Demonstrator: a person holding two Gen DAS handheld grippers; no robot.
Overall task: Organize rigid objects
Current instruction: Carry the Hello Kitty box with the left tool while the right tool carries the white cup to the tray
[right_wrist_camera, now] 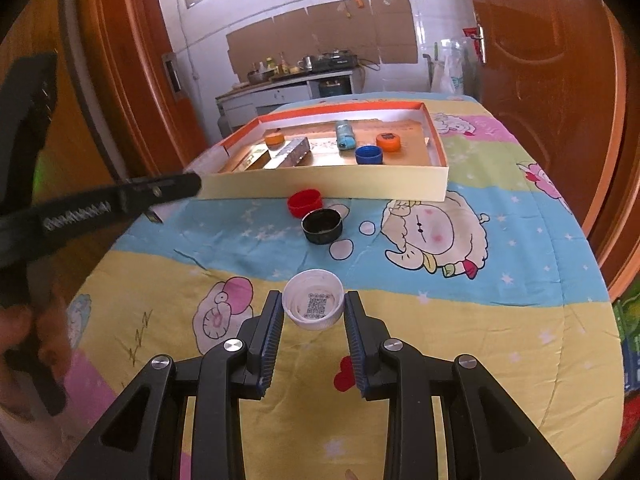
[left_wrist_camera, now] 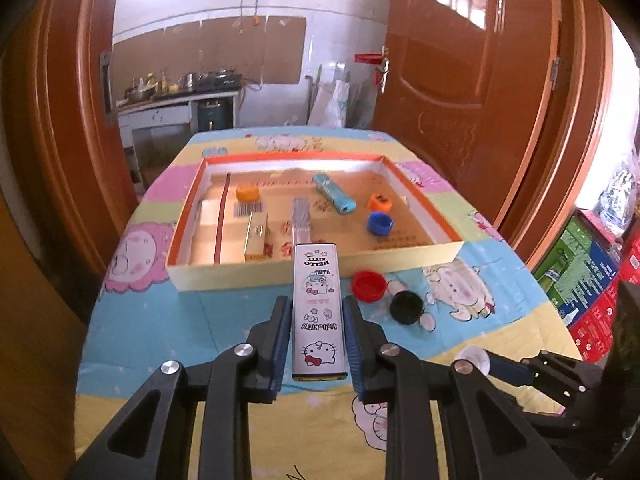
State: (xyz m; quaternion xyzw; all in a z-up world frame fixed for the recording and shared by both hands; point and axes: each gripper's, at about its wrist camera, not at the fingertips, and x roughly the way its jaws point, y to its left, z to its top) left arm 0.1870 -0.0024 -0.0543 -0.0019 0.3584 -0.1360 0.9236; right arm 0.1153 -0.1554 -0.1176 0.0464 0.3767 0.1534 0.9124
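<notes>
The left gripper (left_wrist_camera: 318, 320) is clamped on the white Hello Kitty tin (left_wrist_camera: 318, 312), both pads pressed flat against its long sides. The tin's long axis runs straight up the centre of the left wrist view, its far end pointing at the near wall of the cardboard tray (left_wrist_camera: 240, 274) and overlapping that edge in the picture.

Over to the right wrist view: the right gripper (right_wrist_camera: 313, 312) has its jaws closed on the white bottle cap (right_wrist_camera: 313, 305), a ribbed round plastic cap lying open side up, low in the centre of the frame, with a printed code inside.

Above it, mid-frame, the red cap (right_wrist_camera: 305, 202) and the black cap (right_wrist_camera: 322, 225) sit just beside each other on the quilted cartoon cloth (right_wrist_camera: 500, 300), close to the tray's near wall. There is bare cloth to the right of them.

Inside the shallow tray, which has a cardboard floor and an orange rim, lie a blue cap (left_wrist_camera: 380, 224), two orange caps (left_wrist_camera: 247, 193), a teal roll (left_wrist_camera: 334, 198) angled diagonally and a yellow box (left_wrist_camera: 256, 236).
</notes>
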